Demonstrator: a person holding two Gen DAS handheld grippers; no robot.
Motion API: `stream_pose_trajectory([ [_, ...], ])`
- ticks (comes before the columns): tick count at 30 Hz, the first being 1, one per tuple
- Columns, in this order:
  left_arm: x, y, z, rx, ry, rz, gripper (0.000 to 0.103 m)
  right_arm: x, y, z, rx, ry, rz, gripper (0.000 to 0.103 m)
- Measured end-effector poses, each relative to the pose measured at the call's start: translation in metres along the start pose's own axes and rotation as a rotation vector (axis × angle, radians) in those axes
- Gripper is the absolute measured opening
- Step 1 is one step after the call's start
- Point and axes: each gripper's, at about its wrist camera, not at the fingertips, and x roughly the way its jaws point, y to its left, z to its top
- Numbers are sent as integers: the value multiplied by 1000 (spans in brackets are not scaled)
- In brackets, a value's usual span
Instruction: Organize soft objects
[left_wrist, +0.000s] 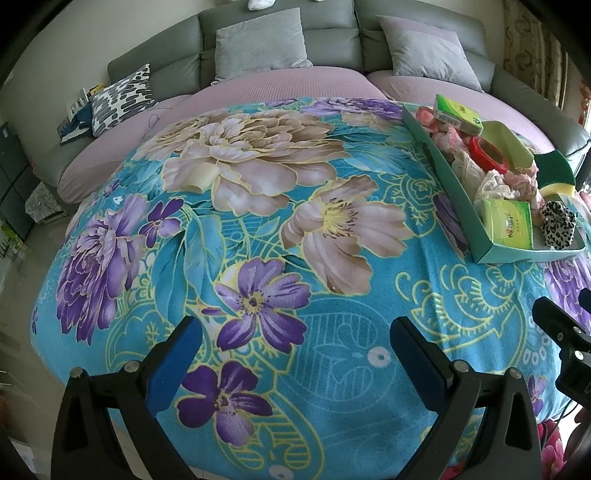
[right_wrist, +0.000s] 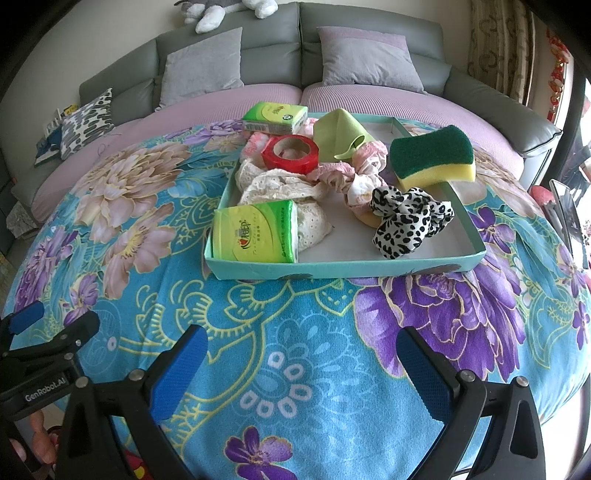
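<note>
A shallow teal tray (right_wrist: 332, 271) sits on the floral blanket (right_wrist: 295, 369). It holds a leopard-print scrunchie (right_wrist: 406, 218), a pink scrunchie (right_wrist: 354, 173), a cream lace scrunchie (right_wrist: 280, 188), a green-and-yellow sponge (right_wrist: 432, 157), a green cloth (right_wrist: 340, 136), a red tape roll (right_wrist: 291, 153) and two green tissue packs (right_wrist: 255, 232). A pale cream roll (left_wrist: 199, 179) lies alone on the blanket, far left of the tray (left_wrist: 443, 173). My right gripper (right_wrist: 301, 347) hovers open in front of the tray. The left gripper (left_wrist: 295, 339) is open over bare blanket.
The blanket covers a round table or ottoman that drops off at its edges. Behind it stands a grey sofa (right_wrist: 258, 44) with a lilac seat cover, grey cushions and a patterned pillow (left_wrist: 122, 96). A curtain (right_wrist: 498, 48) hangs at the right.
</note>
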Motion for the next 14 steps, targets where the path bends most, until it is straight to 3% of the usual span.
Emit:
stream_pose_trajectory([
  [14, -1, 0, 0, 0, -6, 2, 101, 1, 0, -1, 2, 1, 1, 103],
])
